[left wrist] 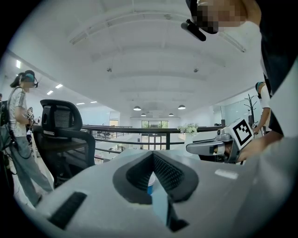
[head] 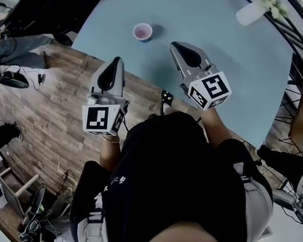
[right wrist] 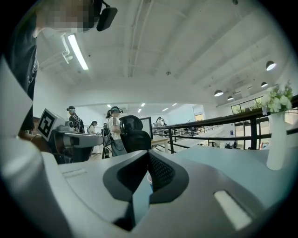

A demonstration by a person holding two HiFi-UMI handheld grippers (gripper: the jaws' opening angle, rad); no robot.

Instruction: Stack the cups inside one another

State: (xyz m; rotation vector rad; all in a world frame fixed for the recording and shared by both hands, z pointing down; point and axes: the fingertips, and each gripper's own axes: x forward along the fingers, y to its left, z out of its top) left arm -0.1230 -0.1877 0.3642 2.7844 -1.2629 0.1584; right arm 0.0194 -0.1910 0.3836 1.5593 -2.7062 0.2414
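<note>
Toward left edge of desk [head: 233, 46], cup [head: 142, 32] sat alone, tons of bare room around. Left tongs [head: 117, 61] at desk rim, right tongs [head: 175, 44] over desk, both clenched, empty.

Cup: small blue paper cup [head: 142, 32] on round pale-blue table [head: 228, 43].
Grippers: my left gripper [head: 116, 62], right gripper [head: 175, 46] nearer, flanking it.

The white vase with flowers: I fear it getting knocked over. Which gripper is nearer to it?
Right. The right gripper is over the table, with the vase ahead and to its right; the left gripper is by the table's near edge, farther to the left.
</note>
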